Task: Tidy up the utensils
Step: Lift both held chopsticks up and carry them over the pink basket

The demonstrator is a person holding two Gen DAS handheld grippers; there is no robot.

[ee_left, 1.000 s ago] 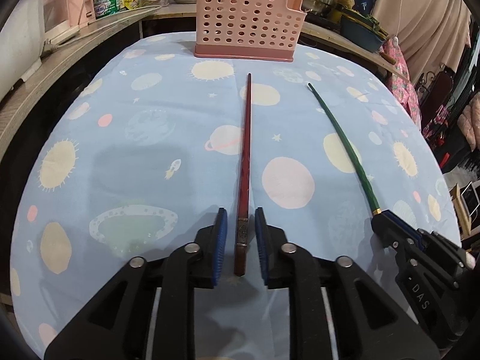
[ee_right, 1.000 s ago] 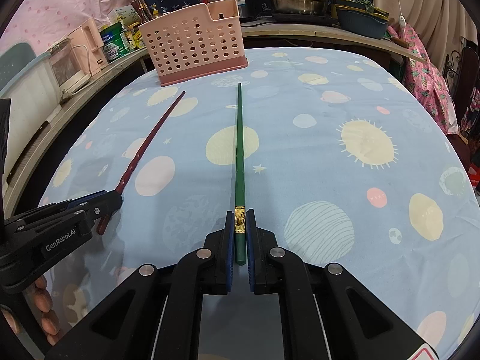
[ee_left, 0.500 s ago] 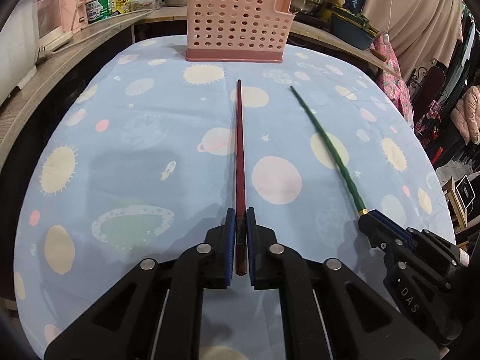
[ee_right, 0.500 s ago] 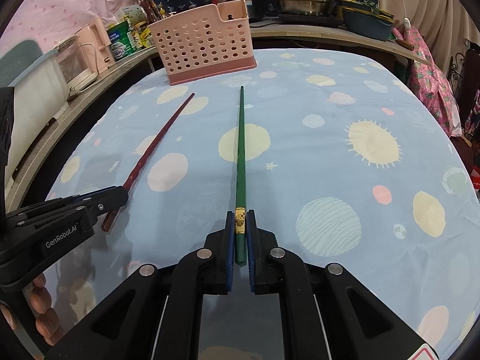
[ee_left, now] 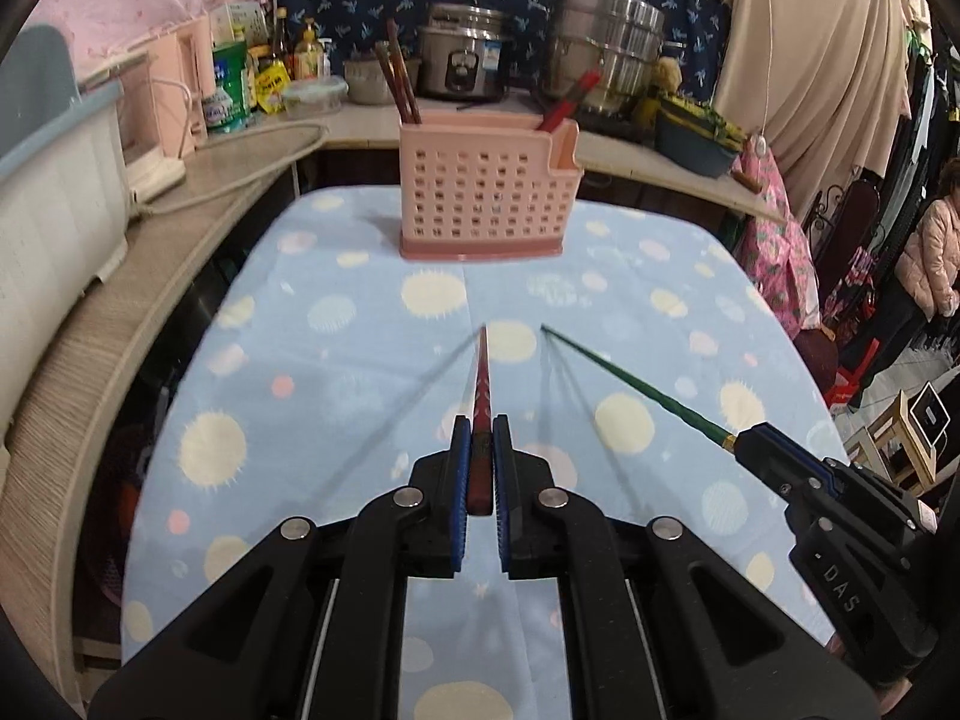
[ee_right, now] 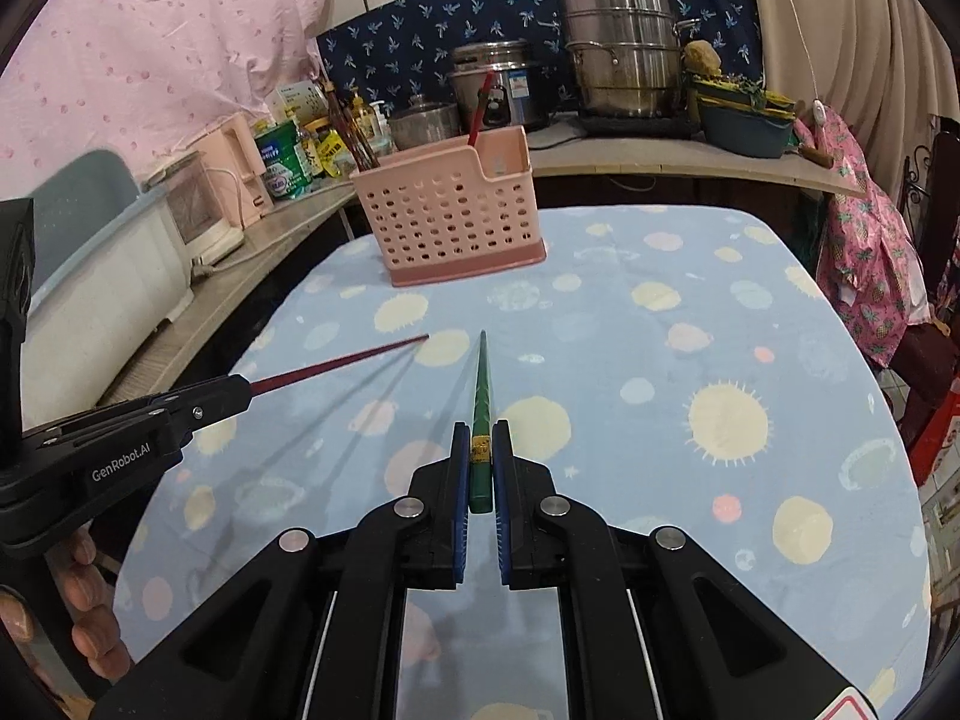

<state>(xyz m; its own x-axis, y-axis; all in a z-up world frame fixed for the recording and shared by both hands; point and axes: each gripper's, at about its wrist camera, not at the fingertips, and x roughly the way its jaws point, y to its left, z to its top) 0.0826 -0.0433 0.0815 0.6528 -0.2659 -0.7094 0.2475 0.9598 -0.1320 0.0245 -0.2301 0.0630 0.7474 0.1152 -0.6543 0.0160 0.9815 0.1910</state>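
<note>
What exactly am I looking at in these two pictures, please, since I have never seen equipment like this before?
There is no robot here: a person holds a hand-held two-finger gripper in each hand, and each carries a fisheye camera looking forward along its fingers. One picture is from the left gripper, which is shut on a red chopstick. The other is from the right gripper, shut on a green chopstick. Each view also shows the other gripper at its edge. Both chopsticks are lifted above the table, which has a blue planet-print cloth. Ahead stands a pink perforated utensil basket already holding some chopsticks. Pots and bottles sit on the counter behind.
</note>
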